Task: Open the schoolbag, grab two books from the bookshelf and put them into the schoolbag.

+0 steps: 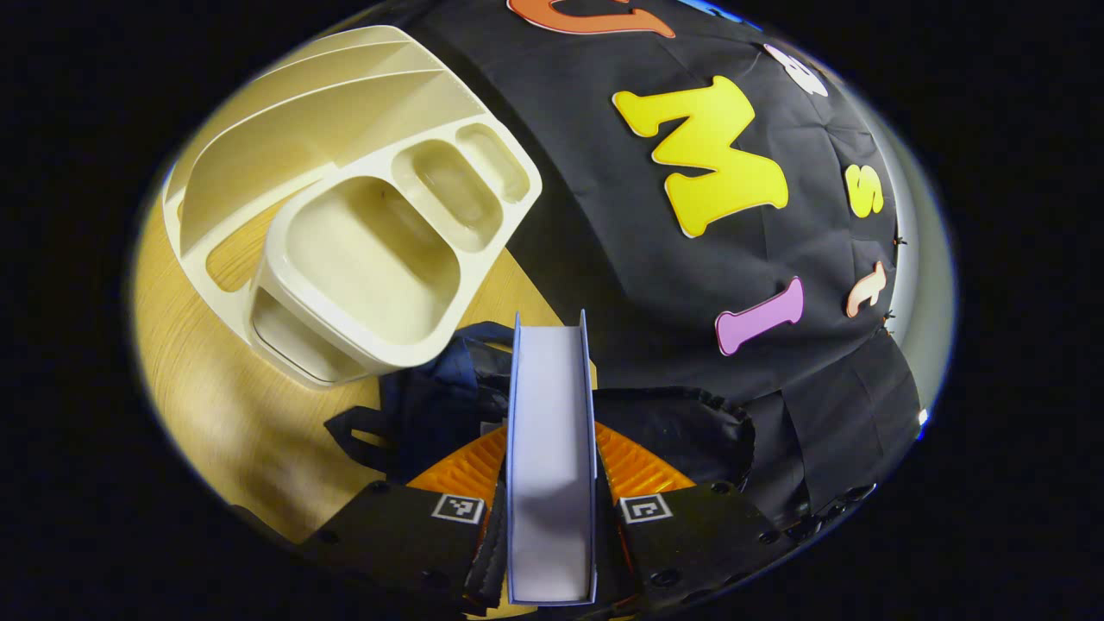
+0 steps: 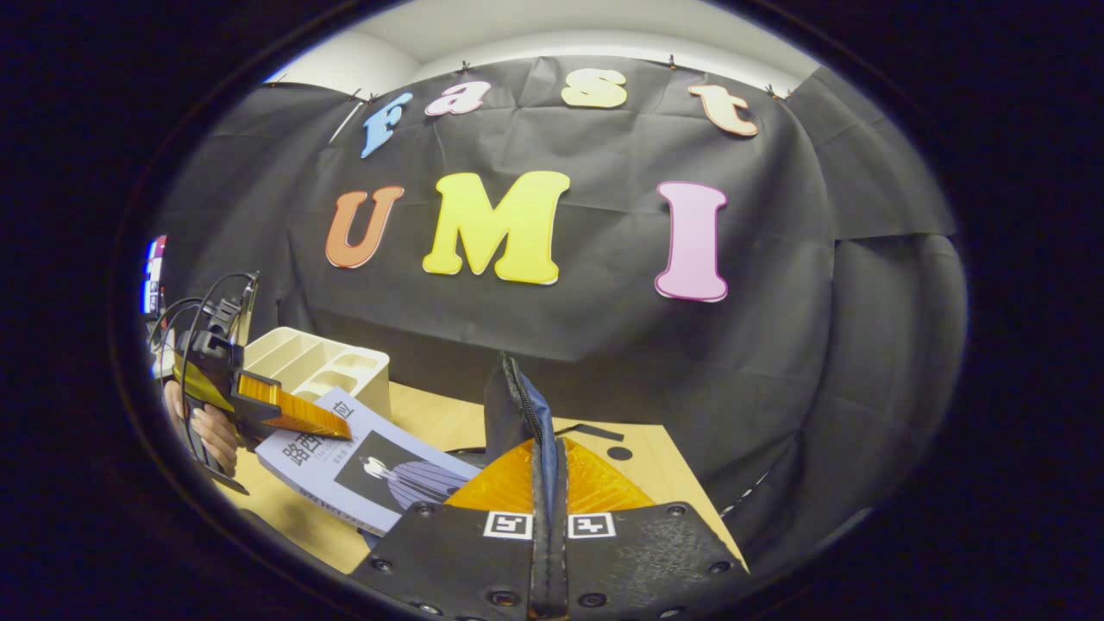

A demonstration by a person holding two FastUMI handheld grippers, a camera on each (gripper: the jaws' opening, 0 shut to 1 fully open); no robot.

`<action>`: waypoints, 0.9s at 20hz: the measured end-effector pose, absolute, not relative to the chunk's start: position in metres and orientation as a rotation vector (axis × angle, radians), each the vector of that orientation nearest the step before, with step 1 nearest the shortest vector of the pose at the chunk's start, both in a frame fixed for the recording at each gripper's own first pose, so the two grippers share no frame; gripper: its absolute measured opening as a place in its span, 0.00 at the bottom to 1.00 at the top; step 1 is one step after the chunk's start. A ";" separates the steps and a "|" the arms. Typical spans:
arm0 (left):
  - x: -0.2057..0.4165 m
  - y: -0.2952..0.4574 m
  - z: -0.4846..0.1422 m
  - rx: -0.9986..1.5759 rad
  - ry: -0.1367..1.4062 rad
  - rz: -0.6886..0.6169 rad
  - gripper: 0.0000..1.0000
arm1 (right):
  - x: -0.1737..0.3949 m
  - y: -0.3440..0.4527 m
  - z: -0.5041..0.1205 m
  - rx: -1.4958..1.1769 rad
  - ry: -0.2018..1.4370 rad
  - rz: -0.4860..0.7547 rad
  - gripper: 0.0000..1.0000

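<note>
My left gripper point(image 1: 552, 504) clamps a book point(image 1: 552, 457) by its covers, page edge toward me, long axis pointing ahead over the dark schoolbag point(image 1: 431, 397), beside the cream bookshelf point(image 1: 345, 172). My right gripper point(image 2: 549, 517) pinches the schoolbag's zippered edge, held upright above the table point(image 2: 431, 414).

Cream bookshelf point(image 1: 362, 198). Light wood-grain surface point(image 1: 233, 405). Book point(image 1: 552, 466) in left claw point(image 1: 552, 483): white page edge, pale blue covers, dark figure illustration on front. Navy-blue schoolbag point(image 2: 517, 414), black zipper, in right claw point(image 2: 548, 517).
</note>
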State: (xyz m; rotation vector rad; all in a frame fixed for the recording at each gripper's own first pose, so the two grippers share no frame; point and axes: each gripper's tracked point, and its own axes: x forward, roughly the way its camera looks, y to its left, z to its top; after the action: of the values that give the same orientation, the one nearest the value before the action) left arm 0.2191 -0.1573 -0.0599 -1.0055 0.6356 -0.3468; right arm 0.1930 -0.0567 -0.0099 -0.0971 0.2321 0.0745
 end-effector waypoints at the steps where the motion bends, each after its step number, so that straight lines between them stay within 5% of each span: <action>1: 0.220 -0.161 -0.064 -0.965 0.618 -0.336 0.43 | 0.192 -0.056 -0.008 -0.097 0.224 0.077 0.01; 18: 0.246 -0.271 -0.103 -1.094 0.480 -0.291 0.46 | 0.190 -0.054 0.014 -0.020 0.147 0.106 0.00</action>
State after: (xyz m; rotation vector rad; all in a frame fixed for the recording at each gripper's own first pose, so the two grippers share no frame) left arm 0.2464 -0.2710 -0.1026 -1.0944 0.4799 -0.2908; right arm 0.1898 -0.0536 0.0136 -0.0196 0.1474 0.1062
